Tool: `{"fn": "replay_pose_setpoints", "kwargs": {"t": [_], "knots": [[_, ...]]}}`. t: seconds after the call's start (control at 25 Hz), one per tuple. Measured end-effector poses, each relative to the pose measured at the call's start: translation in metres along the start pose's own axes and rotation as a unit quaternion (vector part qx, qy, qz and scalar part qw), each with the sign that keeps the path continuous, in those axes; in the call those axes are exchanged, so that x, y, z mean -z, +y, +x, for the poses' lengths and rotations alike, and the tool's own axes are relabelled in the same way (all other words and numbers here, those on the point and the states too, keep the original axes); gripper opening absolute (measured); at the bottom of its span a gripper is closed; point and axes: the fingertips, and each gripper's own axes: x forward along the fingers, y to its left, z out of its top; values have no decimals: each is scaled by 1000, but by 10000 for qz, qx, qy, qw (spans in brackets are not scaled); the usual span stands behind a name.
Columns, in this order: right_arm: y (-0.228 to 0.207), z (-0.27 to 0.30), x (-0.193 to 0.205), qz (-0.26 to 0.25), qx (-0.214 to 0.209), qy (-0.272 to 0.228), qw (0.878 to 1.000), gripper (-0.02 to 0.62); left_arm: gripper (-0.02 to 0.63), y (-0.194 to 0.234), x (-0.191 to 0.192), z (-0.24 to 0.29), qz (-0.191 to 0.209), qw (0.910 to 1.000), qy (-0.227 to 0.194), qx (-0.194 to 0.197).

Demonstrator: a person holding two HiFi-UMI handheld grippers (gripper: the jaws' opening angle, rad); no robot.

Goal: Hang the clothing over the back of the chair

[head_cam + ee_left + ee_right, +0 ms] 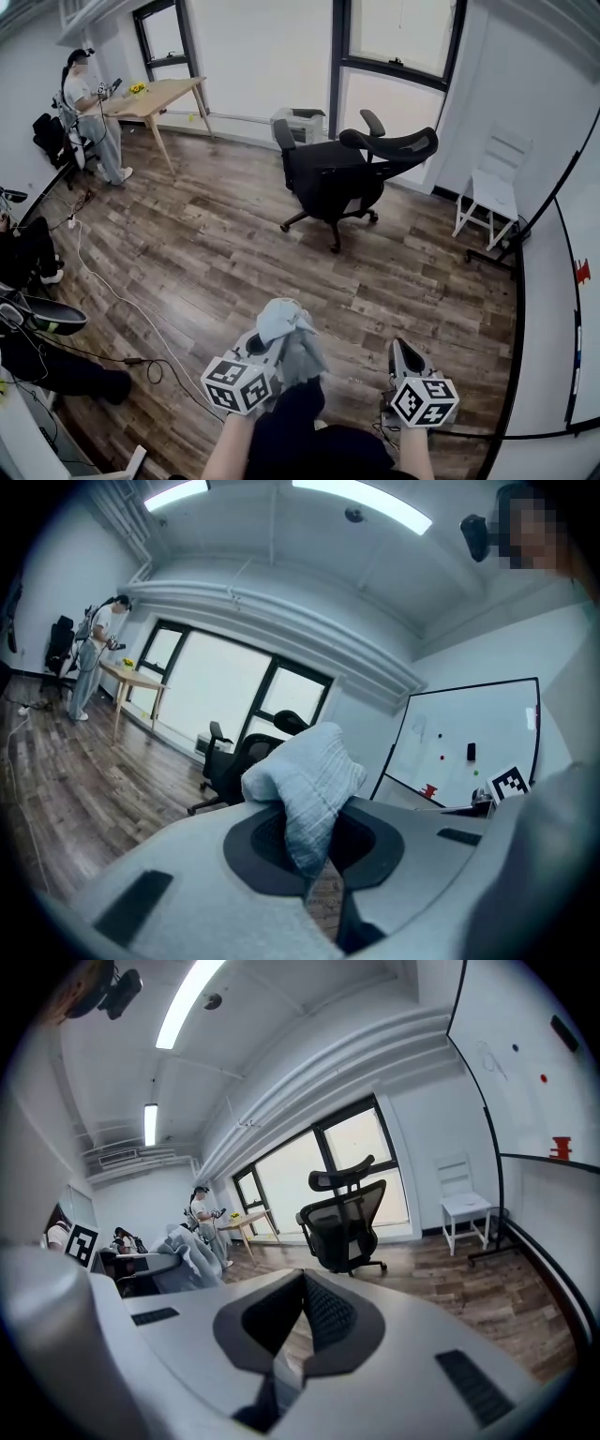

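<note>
Office, swivel chair [330, 178], whiteboard [450, 733], desk [155, 95]

Pale blue clothing [286, 330], bunched, clamped in left gripper [268, 341]; black office chair [342, 178] upright, well apart from it.

Floor [216, 253]: dark wood planks, with a white cable [103, 286] trailing along the left side. Walls [253, 56] white. Tall dark-framed windows [398, 42] on the far wall, bright daylight. Light wooden table [155, 94] far left, a person [94, 122] standing beside it. White chair [494, 183] by the right wall, whiteboard [469, 752] near it. Ceiling strip lights [192, 997] on.
</note>
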Motion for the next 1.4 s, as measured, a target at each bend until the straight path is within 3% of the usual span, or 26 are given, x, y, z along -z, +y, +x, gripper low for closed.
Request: {"fn": "replay_pose_setpoints", "kwargs": {"t": [0.48, 0.92, 1.4], "knots": [[-24, 85, -74, 17, 131, -209, 9997, 0, 28, 35, -65, 86, 59, 9998, -122, 120], [-31, 157, -97, 69, 271, -98, 9996, 0, 28, 82, -94, 150, 18, 9999, -12, 167], [-52, 212, -124, 255, 634, -339, 9971, 0, 28, 113, -125, 221, 261, 9981, 77, 559]]}}
